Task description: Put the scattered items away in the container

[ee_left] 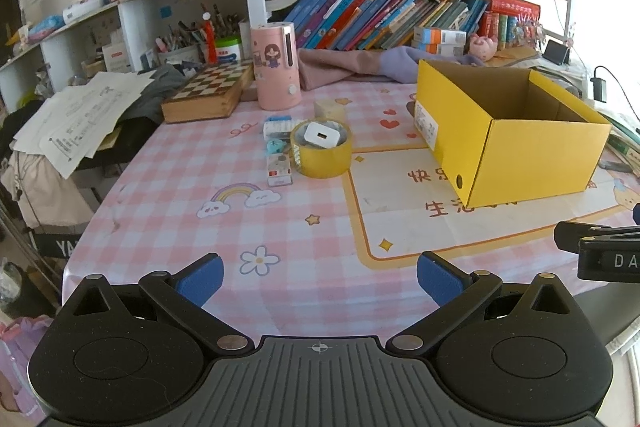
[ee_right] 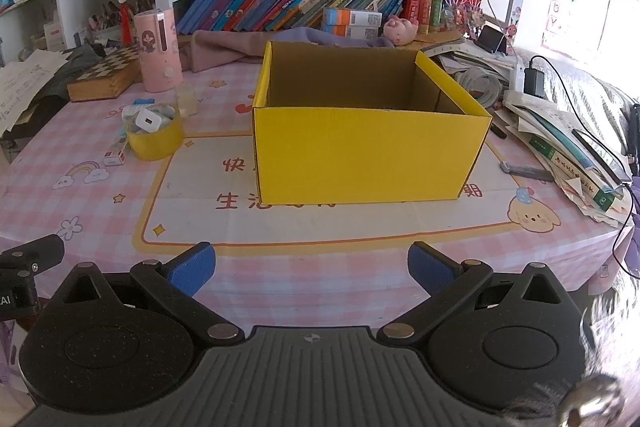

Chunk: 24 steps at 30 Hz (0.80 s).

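An open yellow cardboard box (ee_left: 516,143) (ee_right: 368,155) stands on the pink checked tablecloth, its inside brown and bare as far as I can see. Left of it lies a cluster of small items: a roll of yellowish tape (ee_left: 321,151) (ee_right: 156,143) with a white charger plug (ee_left: 320,135) (ee_right: 147,121) resting in its hole, a small white and red box (ee_left: 279,171) (ee_right: 115,155), a blue and white packet (ee_left: 278,125), and a pale translucent block (ee_left: 329,109) (ee_right: 186,100). My left gripper (ee_left: 320,281) hovers open near the table's front edge, well short of the cluster. My right gripper (ee_right: 311,269) stands open in front of the box.
A pink cylinder (ee_left: 276,65) and a chessboard box (ee_left: 208,91) stand behind the cluster. Cloth and rows of books (ee_left: 380,15) fill the back. Stacked books, papers and cables (ee_right: 568,147) crowd the right side, with a dark tool (ee_right: 526,169) beside the box.
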Tool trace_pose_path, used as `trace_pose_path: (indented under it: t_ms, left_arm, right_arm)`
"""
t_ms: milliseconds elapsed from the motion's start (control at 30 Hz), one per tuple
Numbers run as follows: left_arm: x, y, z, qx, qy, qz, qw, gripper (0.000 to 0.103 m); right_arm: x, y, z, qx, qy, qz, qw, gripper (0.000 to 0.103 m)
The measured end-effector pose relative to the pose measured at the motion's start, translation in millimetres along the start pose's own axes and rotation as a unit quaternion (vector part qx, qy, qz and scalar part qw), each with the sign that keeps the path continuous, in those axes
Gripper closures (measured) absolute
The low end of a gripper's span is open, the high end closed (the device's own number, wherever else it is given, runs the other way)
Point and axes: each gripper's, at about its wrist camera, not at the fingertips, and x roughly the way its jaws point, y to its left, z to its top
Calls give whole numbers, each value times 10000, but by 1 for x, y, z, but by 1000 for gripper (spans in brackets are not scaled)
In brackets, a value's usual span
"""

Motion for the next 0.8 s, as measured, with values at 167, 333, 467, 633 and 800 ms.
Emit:
trace_pose_path:
  t_ms: [167, 333, 467, 633, 800]
  left_arm:
    - [0, 0, 0, -9, 12, -19, 10000, 0]
    - [-1, 0, 1, -18, 5, -49, 10000, 0]
    - [-1, 0, 1, -22, 7, -46, 10000, 0]
    - [-2, 0, 1, -14, 1, -54, 10000, 0]
    - [0, -1, 4, 23, 10, -77, 10000, 0]
  right_arm:
    - [0, -3, -1, -5, 9, 14, 10000, 0]
    - [0, -4, -1, -40, 21, 41, 10000, 0]
    - [0, -4, 0, -50, 32, 60, 10000, 0]
    - [0, -3, 1, -44, 46, 103, 9999, 0]
    - [-1, -3, 2, -12, 40, 148, 9999, 0]
